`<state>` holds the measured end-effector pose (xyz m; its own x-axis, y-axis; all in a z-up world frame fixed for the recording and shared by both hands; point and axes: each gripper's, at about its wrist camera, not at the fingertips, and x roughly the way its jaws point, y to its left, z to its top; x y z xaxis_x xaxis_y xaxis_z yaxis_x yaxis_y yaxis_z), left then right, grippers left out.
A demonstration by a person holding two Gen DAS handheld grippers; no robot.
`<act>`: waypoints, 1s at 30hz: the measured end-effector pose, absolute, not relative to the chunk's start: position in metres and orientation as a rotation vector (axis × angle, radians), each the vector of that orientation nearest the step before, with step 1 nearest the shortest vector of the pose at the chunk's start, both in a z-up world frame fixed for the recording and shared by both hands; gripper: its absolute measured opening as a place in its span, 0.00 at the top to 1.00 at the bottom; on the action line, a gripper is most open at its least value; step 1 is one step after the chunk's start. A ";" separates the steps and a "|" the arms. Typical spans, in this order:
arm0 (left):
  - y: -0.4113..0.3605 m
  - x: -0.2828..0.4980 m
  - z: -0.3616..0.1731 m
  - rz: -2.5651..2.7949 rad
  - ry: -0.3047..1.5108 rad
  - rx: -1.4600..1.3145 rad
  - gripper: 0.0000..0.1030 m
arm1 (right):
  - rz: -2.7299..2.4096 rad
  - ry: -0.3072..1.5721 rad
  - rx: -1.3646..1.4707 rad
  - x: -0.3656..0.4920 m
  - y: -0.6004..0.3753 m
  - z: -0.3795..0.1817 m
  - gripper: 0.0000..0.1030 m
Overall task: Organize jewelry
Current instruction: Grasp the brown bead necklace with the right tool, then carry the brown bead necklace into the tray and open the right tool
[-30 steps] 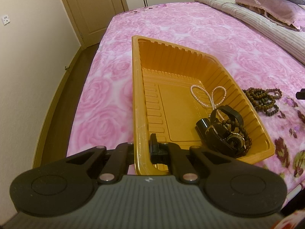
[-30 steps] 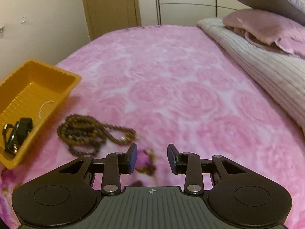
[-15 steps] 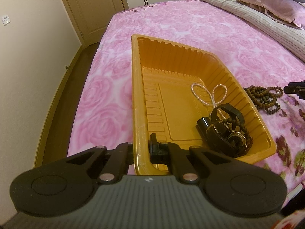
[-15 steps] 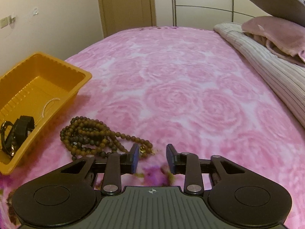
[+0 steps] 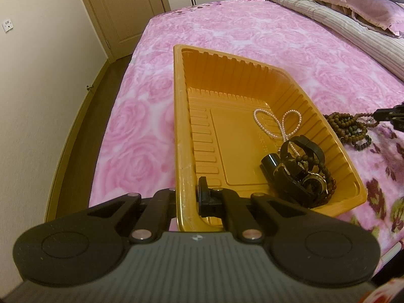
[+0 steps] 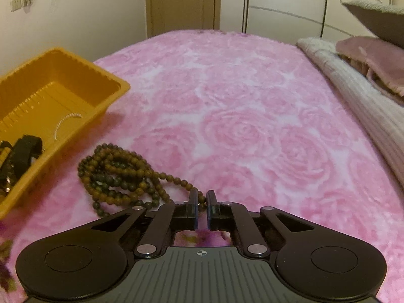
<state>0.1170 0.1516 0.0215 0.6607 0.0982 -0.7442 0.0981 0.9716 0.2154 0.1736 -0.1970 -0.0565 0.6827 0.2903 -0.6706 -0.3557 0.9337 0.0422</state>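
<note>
My left gripper point(image 5: 188, 189) is shut on the near left rim of the orange tray point(image 5: 178, 126), one finger inside the wall and one outside. Inside the tray lie a pearl necklace point(image 5: 277, 123) and a heap of black watches point(image 5: 295, 174) with dark beads. To the right of the tray point(image 6: 60, 50), a brown bead necklace point(image 6: 118, 174) is piled on the pink bedspread. My right gripper point(image 6: 201, 199) is closing its jaws on the near end of that strand, and the beads sit between the tips. The left wrist view catches the same gripper point(image 5: 391, 116) at the brown beads point(image 5: 351, 128).
The pink rose bedspread point(image 6: 240, 126) stretches far and right. A striped blanket point(image 6: 353, 93) and pillows point(image 6: 373, 58) lie at the right. The bed's left edge drops to a wooden floor point(image 5: 75, 131) beside the wall; a door point(image 6: 181, 2) stands behind.
My right gripper has moved in on the brown beads and its jaws have gone from wide apart to nearly together around the strand's end. The left gripper and the tray have stayed put.
</note>
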 end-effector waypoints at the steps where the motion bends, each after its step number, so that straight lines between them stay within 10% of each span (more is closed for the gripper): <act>1: 0.152 0.117 0.022 0.000 0.851 0.246 0.97 | 0.360 0.720 -0.097 0.169 -0.198 -0.053 0.94; 30: 0.152 0.115 0.019 -0.004 0.848 0.245 0.97 | 0.461 0.346 -0.204 0.101 -0.209 0.115 0.95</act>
